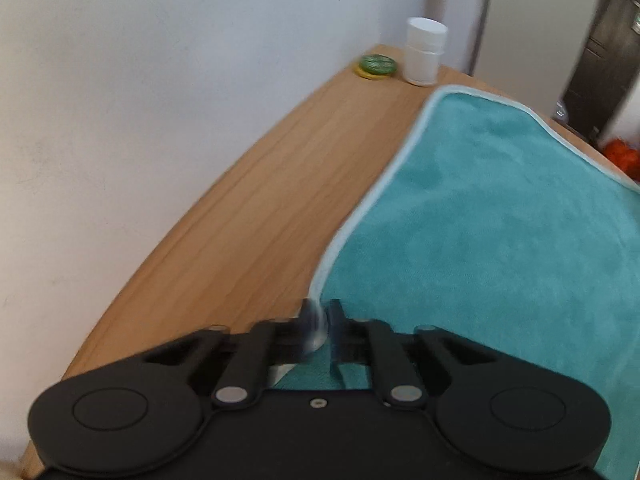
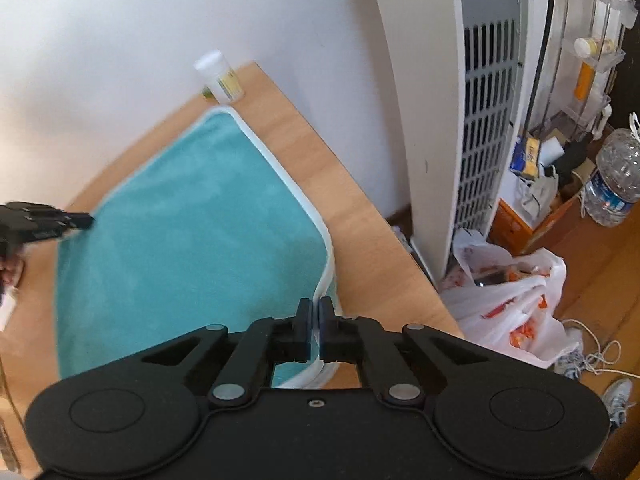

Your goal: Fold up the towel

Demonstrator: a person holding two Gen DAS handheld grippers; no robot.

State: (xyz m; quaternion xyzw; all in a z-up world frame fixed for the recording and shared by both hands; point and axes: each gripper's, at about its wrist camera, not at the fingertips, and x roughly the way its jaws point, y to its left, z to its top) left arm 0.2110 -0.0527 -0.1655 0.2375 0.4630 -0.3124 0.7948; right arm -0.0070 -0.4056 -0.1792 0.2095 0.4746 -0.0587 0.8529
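1. A teal towel [image 2: 192, 232] with a pale trim lies spread on a wooden table [image 1: 256, 216] set against a white wall, its far corner just short of a white pill bottle [image 1: 425, 51] and a green disc [image 1: 377, 65]
2. The left gripper [image 1: 321, 322] is clamped on the towel's near-left edge, trim pinched between its closed fingers, though motion blur softens the detail
3. The right gripper [image 2: 315, 330] is pressed shut on the near-right corner, where the white hem rises off the table
4. Holding both near corners at once suggests the near edge is about to be carried toward the far edge for a first fold
5. Plastic bags [image 2: 508, 296] and a water bottle [image 2: 618, 178] crowd the floor beside the table
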